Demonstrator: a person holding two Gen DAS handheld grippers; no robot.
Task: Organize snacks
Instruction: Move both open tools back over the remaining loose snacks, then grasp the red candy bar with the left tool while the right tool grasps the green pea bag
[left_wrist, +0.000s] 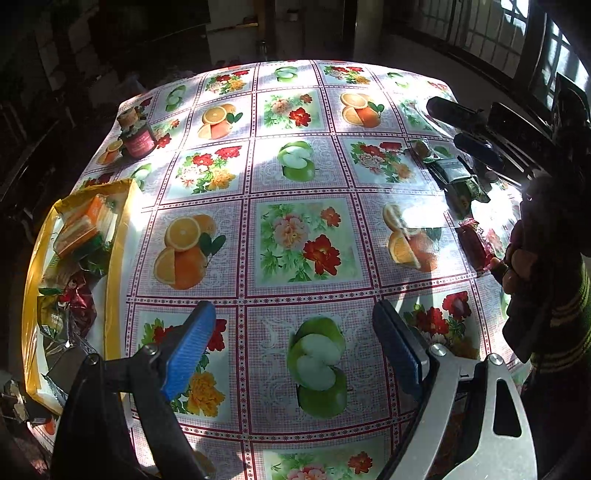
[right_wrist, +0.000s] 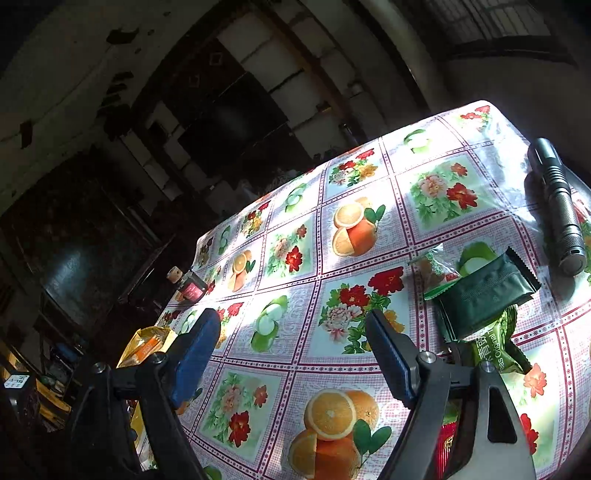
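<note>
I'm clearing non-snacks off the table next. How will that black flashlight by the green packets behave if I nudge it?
The flashlight is a round metal-looking cylinder lying on its side, so it will probably roll. The glossy tablecloth likely lets it slide too. It looks rigid and fairly heavy for its size.

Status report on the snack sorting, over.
Left hand-held gripper open, empty. Right hand-held gripper open, empty. Yellow tray part-filled; dark green foil packet still loose. Black metal flashlight beside it.

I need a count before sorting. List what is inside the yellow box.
The yellow box holds an orange packet on top, green wrappers and a red wrapper below. Its near end sits behind the left finger, and whatever lies underneath is covered.
</note>
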